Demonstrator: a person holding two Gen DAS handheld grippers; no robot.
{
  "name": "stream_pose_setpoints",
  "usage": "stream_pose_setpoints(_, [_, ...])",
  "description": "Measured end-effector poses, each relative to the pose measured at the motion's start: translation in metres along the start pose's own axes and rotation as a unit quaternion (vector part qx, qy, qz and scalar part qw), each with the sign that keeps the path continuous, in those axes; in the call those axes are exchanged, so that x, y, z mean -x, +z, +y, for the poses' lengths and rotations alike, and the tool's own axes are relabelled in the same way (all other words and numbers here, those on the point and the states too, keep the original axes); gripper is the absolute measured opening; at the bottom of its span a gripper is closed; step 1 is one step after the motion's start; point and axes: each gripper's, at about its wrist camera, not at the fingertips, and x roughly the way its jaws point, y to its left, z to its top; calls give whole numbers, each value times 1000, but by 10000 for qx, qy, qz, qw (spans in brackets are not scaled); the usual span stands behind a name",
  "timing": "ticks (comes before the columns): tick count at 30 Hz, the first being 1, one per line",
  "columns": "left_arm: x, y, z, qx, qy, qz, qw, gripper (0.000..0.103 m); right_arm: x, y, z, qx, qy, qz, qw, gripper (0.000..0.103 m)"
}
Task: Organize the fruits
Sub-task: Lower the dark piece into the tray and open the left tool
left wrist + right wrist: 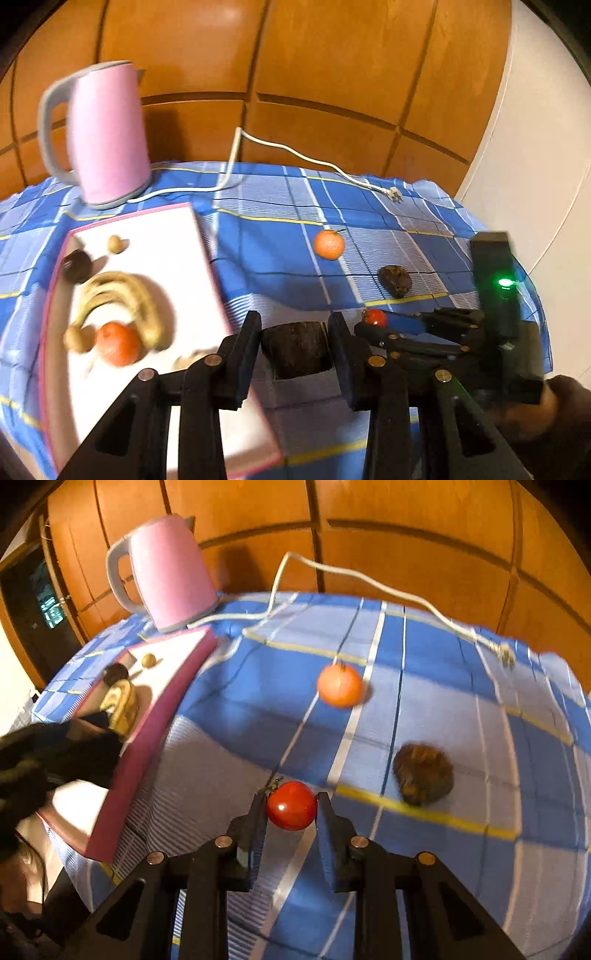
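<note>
1. Two sets of tongs were loaded at once. The left tongs [294, 345] were clamped on a dark brown fruit [295, 349], held above the near right edge of the white tray [162, 236]. The fruit looked squat and hard, so a slack grip could have let it drop onto the rim and bounce to the tabletop [280, 206].
2. The right tongs [291, 806] were closed around a small red tomato [291, 805], low over the checked cloth; whether it had left the cloth could not be told. Its smooth, soft skin was gripped only near the tips, so too much squeeze might have split it and too little might have let it roll out.
3. The two tools sat near each other, and the right one appeared just beside the left in the left wrist view. Both heading for the tray together risked a collision.
4. On the tray, the bananas [122, 299], a tomato [118, 343] and small round fruits crowded the near end; a careless drop there could have knocked them about.
5. Farther out, an orange [340, 685] and a dark lumpy fruit [423, 773] lay loose on the cloth, apt to roll if nudged.
6. Farthest, the white cord [369, 579] trailed from the pink kettle [170, 572]; a snag could have tugged it.
</note>
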Motion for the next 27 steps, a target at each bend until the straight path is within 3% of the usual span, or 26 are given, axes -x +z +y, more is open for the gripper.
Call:
stream_pose_setpoints(4, [25, -8, 19, 171, 104, -69, 9998, 38, -9, -7, -2, -292, -60, 72, 9995, 26])
stream_pose_setpoints(11, [69, -16, 73, 784, 390, -437, 9952, 38, -15, -4, 1, -280, -255, 135, 9992, 26])
stream_pose_setpoints(17, [99, -33, 144, 1639, 994, -500, 9802, 38, -18, -4, 2, -160, -363, 143, 9991, 26])
stream_pose_setpoints(21, [97, -38, 180, 2196, 1083, -416, 9687, 38, -18, -4, 0, -171, -341, 91, 9992, 26])
stream_pose_setpoints(27, [71, -10, 185, 2191, 980, -389, 9700, 38, -18, -3, 0, -178, -333, 62, 9993, 26])
